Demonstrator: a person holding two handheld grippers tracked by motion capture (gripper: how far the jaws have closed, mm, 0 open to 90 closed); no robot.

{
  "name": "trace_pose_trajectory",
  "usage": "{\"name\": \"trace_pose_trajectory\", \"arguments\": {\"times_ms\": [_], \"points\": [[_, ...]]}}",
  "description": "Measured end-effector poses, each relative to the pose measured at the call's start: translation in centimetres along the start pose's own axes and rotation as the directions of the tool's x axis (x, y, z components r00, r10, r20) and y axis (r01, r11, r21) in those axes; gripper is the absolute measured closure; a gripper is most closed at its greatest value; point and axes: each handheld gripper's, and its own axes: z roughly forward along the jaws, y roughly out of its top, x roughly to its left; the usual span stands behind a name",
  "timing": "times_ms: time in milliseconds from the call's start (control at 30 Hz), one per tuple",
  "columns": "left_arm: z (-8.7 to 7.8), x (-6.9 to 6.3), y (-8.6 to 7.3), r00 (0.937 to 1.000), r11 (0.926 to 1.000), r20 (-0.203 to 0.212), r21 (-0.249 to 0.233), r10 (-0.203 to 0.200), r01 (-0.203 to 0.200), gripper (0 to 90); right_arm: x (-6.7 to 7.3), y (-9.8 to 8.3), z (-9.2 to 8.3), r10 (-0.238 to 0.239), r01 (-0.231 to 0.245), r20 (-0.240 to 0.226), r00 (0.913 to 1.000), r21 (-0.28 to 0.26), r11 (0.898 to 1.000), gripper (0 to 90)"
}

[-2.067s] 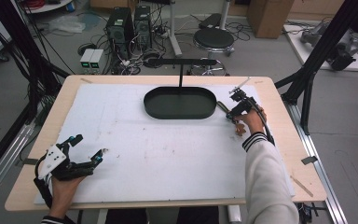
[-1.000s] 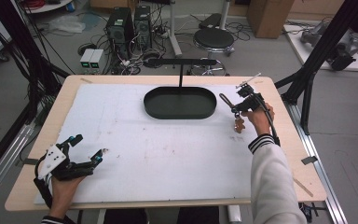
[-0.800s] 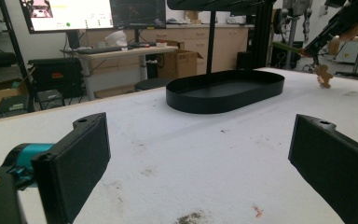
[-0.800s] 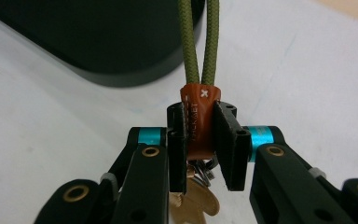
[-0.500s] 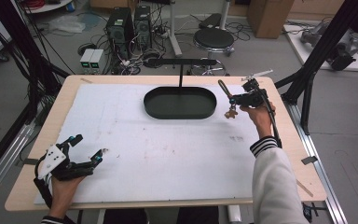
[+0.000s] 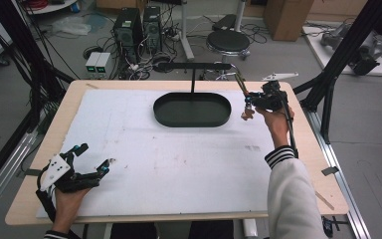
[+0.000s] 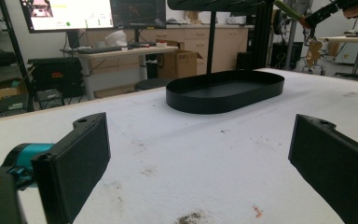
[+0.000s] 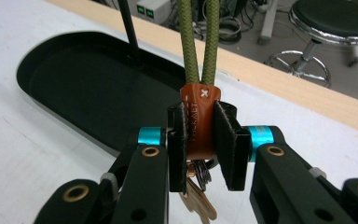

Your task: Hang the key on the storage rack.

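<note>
My right gripper is shut on the brown leather tab of a keychain. Its olive green cord loop stands up past the pads, and keys hang below. From above, that gripper is in the air just right of the black oval tray, with the cord slanting up and the keys dangling. My left gripper rests open on the white mat at the near left with nothing between its jaws; its own view looks toward the tray.
A black T-shaped stand rises behind the tray, its bar level above it. The white mat covers most of the wooden table. Black frame posts stand at the right, and a stool and computers sit beyond the far edge.
My right gripper has lifted the keychain off the table and carried it up and toward the far right of the tray. The left gripper has stayed in place.
</note>
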Motion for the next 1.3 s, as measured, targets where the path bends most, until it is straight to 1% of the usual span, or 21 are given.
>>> {"name": "trace_pose_trajectory", "arguments": {"times_ms": [100,200,300,367,467,600,733,800,833,967,1067,1300], "points": [[0.0,0.0,0.0,1.0000,1.0000,0.000,0.001,0.001,-0.001,5.8,0.3,0.2,0.0,-0.013,0.014,0.012,0.9998,-0.021,1.000,75.5],[0.0,0.0,0.0,1.0000,1.0000,0.000,0.000,0.000,0.000,5.8,0.5,0.4,0.0,-0.017,0.017,0.011,0.9998,-0.030,0.999,75.5],[0.0,0.0,0.0,1.0000,1.0000,0.001,0.001,0.004,-0.004,5.8,0.8,0.7,0.2,-0.028,0.028,0.018,0.9994,-0.043,0.999,75.5],[0.0,0.0,0.0,1.0000,1.0000,0.000,0.001,0.002,-0.002,5.8,0.9,0.7,0.3,-0.025,0.026,0.019,0.9995,-0.044,0.999,75.5],[0.0,0.0,0.0,1.0000,1.0000,0.000,0.000,0.002,-0.002,5.8,1.3,1.3,0.6,-0.035,0.037,0.026,0.9991,-0.059,0.998,75.5],[0.0,0.0,0.0,1.0000,1.0000,0.000,0.000,0.000,0.000,5.8,1.7,1.8,0.9,-0.033,0.035,0.023,0.9992,-0.058,0.998,75.5],[0.0,0.0,0.0,1.0000,1.0000,0.001,0.000,-0.001,0.001,5.8,2.3,2.3,1.5,-0.038,0.040,0.025,0.9990,-0.078,0.996,75.5],[0.0,0.0,0.0,1.0000,1.0000,0.001,0.001,0.000,0.000,5.8,2.5,2.5,1.8,-0.030,0.032,0.030,0.9991,-0.083,0.996,75.4],[0.0,0.0,0.0,1.0000,1.0000,0.001,0.002,0.002,-0.002,5.8,2.6,2.6,2.1,-0.016,0.019,0.033,0.9993,-0.093,0.995,75.4],[0.0,0.0,0.0,1.0000,1.0000,0.001,0.000,-0.001,0.001,5.8,2.8,2.6,2.6,-0.005,0.010,0.047,0.9989,-0.091,0.996,75.4],[0.0,0.0,0.0,1.0000,1.0000,0.001,0.000,-0.001,0.001,5.8,3.0,2.7,2.9,-0.008,0.013,0.050,0.9987,-0.100,0.995,75.4],[0.0,0.0,0.0,1.0000,1.0000,0.000,0.000,0.000,0.000,5.8,3.4,2.6,3.7,-0.014,0.020,0.071,0.9974,-0.084,0.996,75.3]]}}
